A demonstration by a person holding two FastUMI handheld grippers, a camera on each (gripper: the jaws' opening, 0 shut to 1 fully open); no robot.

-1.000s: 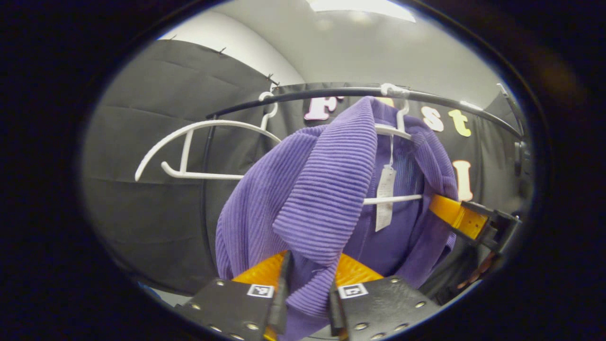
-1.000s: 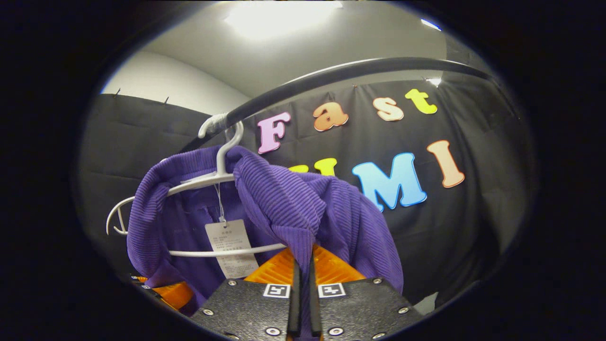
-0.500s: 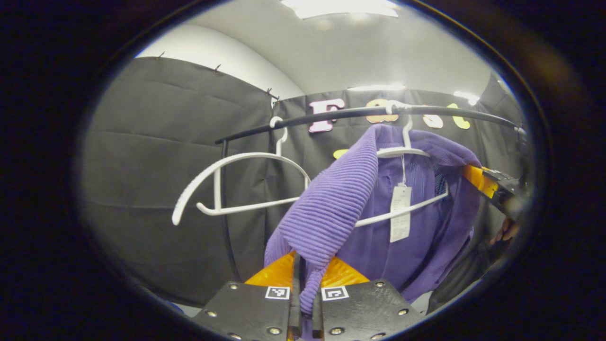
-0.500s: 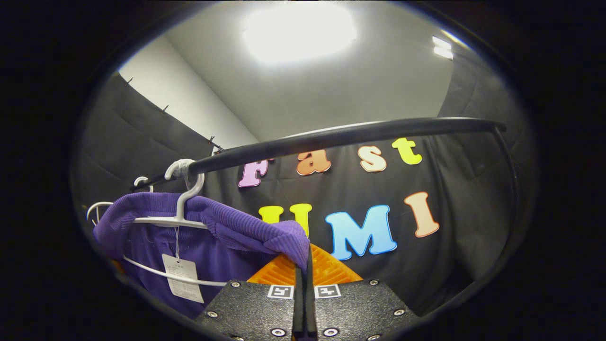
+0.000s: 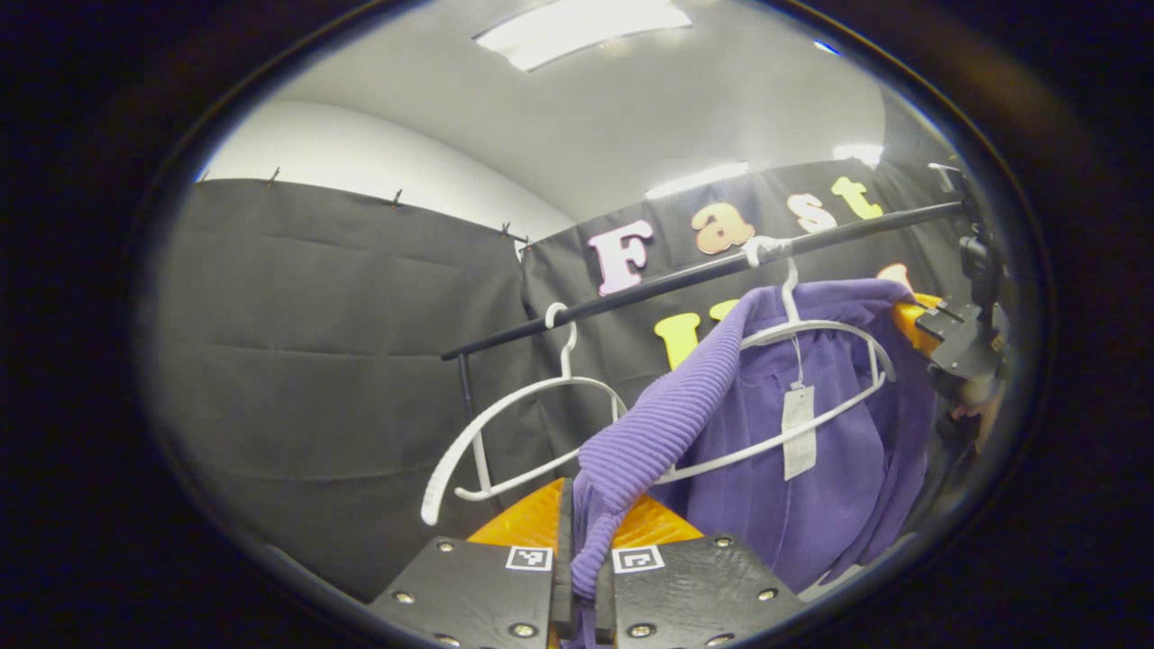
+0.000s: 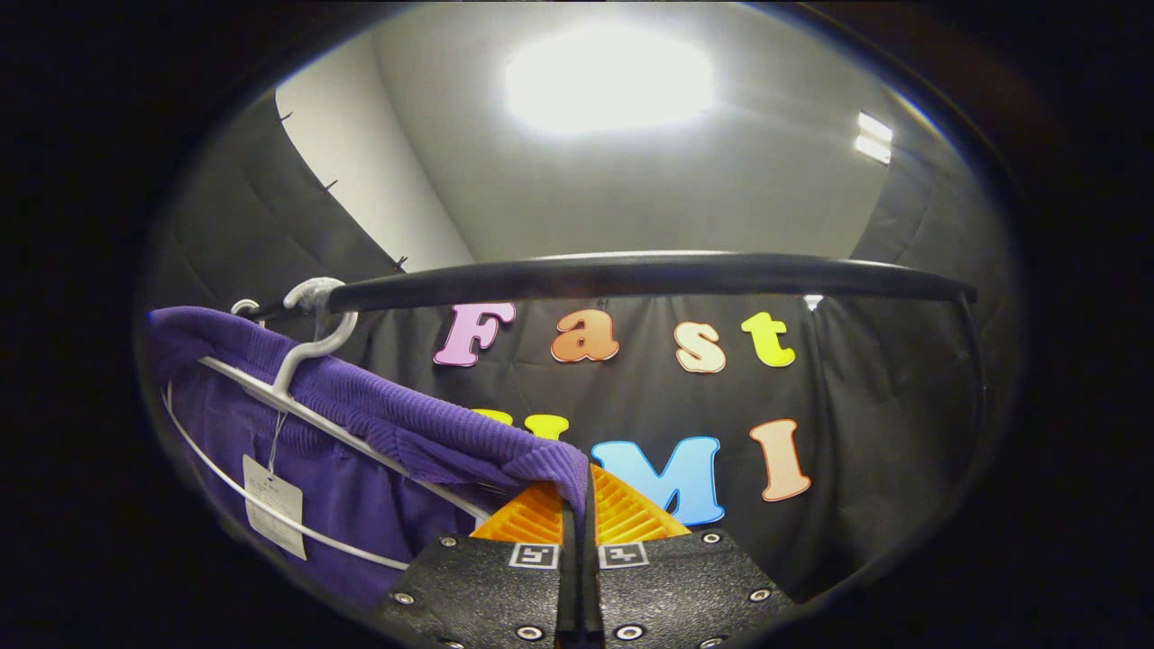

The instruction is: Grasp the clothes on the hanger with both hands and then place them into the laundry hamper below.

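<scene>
Both grippers have pulled back and outward, stretching the purple top (image 5: 811, 451) off its hanger (image 5: 816, 329) on the rail (image 5: 685, 279). The left gripper (image 5: 581, 577) has fingers clamped on a fold at 6 o'clock; the right gripper (image 6: 579, 541) pinches the top's edge at 6 o'clock. An empty hanger (image 5: 514, 424) hangs at 8 o'clock

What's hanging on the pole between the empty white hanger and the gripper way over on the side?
In the left gripper view, the purple garment on its own white hanger hangs between the empty hanger and the right gripper.
</scene>
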